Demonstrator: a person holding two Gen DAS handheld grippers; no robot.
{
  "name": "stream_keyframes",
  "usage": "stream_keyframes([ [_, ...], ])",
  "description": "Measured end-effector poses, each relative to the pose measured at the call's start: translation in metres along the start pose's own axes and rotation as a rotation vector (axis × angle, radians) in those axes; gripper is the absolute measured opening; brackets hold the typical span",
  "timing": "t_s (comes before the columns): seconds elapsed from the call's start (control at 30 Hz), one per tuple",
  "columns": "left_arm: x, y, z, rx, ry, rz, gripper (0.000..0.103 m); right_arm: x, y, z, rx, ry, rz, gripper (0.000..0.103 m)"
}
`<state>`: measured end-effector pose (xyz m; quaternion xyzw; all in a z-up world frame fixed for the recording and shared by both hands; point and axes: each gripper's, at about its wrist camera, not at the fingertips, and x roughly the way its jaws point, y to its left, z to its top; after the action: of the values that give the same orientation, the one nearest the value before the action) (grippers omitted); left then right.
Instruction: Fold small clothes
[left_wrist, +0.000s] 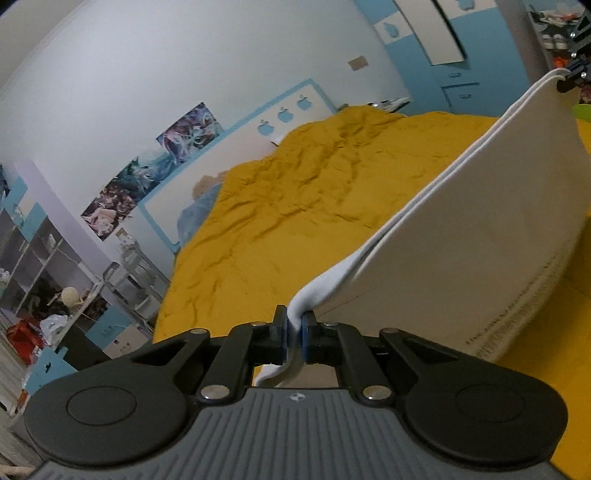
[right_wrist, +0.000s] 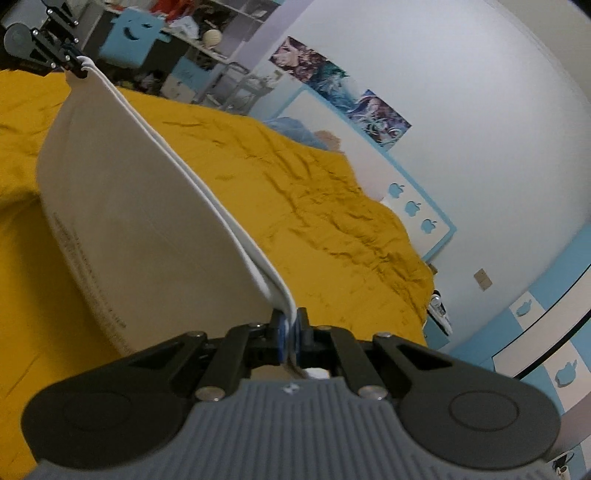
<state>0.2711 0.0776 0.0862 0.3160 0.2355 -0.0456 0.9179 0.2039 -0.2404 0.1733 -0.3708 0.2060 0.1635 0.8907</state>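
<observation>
Left gripper: nearest you in the left wrist view, your black two-finger left gripper (left_wrist: 294, 334) has its blue-padded jaws pinched tight on one corner of the white cotton garment (left_wrist: 461, 236).
Right gripper: in its own view your black right gripper (right_wrist: 290, 334) is clamped just as tightly on the opposite corner of the same garment (right_wrist: 122, 206); you can also see it far off at the upper right of the left view (left_wrist: 570, 75).
Garment: you hold it stretched between the two grippers, its doubled top edge running taut from one to the other, the body hanging below with a stitched hem along the bottom.
Position: it hangs over the mustard-yellow rumpled bedspread (left_wrist: 295, 192); you cannot tell whether the hem touches the bed.
Far side: a white headboard with a blue border and blue apple shapes (left_wrist: 284, 114) stands beyond the bedspread.
Wall: colourful posters (left_wrist: 155, 166) hang above the headboard.
Left: cluttered open shelves (left_wrist: 48, 266) sit left of the bed.
</observation>
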Motion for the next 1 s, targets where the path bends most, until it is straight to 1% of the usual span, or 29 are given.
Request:
stream_keyframes([
  [0.07,0.027,0.005,0.012,-0.007,0.01,0.016,0.007,0.024,-0.015,0.011,0.014,0.002,-0.01,0.0],
  [0.13,0.045,0.005,0.015,-0.015,0.019,0.022,0.007,0.051,-0.029,0.022,0.028,0.006,-0.017,0.0],
  [0.17,0.061,0.006,0.019,-0.018,0.03,0.018,0.007,0.067,-0.035,0.027,0.038,0.015,-0.016,0.0],
  [0.33,0.12,0.003,0.014,-0.057,0.094,0.002,0.007,0.16,-0.05,0.034,0.076,0.065,0.014,0.0],
  [0.4,0.15,-0.002,0.009,-0.074,0.129,-0.013,0.007,0.195,-0.046,0.03,0.1,0.101,0.032,0.0],
  [0.47,0.175,-0.006,0.002,-0.091,0.147,-0.027,0.007,0.228,-0.042,0.023,0.117,0.142,0.045,0.0],
  [0.6,0.21,-0.014,-0.015,-0.138,0.207,-0.052,0.008,0.288,-0.028,0.007,0.148,0.225,0.063,0.0],
  [0.7,0.226,-0.013,-0.022,-0.197,0.241,-0.056,0.01,0.321,-0.016,-0.001,0.164,0.26,0.064,0.0],
  [0.77,0.233,-0.011,-0.027,-0.235,0.252,-0.058,0.016,0.34,-0.01,-0.005,0.178,0.279,0.055,0.0],
  [0.8,0.235,-0.011,-0.028,-0.247,0.257,-0.056,0.021,0.349,-0.008,-0.007,0.191,0.29,0.043,0.0],
  [0.83,0.238,-0.01,-0.03,-0.258,0.263,-0.056,0.024,0.357,-0.007,-0.009,0.21,0.301,0.034,0.008],
  [0.87,0.24,-0.009,-0.032,-0.268,0.267,-0.058,0.026,0.363,-0.006,-0.013,0.23,0.31,0.022,0.013],
  [0.9,0.242,-0.007,-0.032,-0.276,0.271,-0.056,0.028,0.368,-0.005,-0.015,0.245,0.32,0.001,0.023],
  [0.93,0.241,-0.006,-0.033,-0.288,0.271,-0.043,0.03,0.374,-0.006,-0.017,0.263,0.33,-0.021,0.025],
  [0.97,0.241,-0.005,-0.034,-0.298,0.271,-0.033,0.034,0.379,-0.007,-0.019,0.286,0.338,-0.029,0.027],
  [1.0,0.241,-0.001,-0.035,-0.314,0.274,-0.021,0.044,0.381,-0.009,-0.023,0.318,0.345,-0.029,0.033],
])
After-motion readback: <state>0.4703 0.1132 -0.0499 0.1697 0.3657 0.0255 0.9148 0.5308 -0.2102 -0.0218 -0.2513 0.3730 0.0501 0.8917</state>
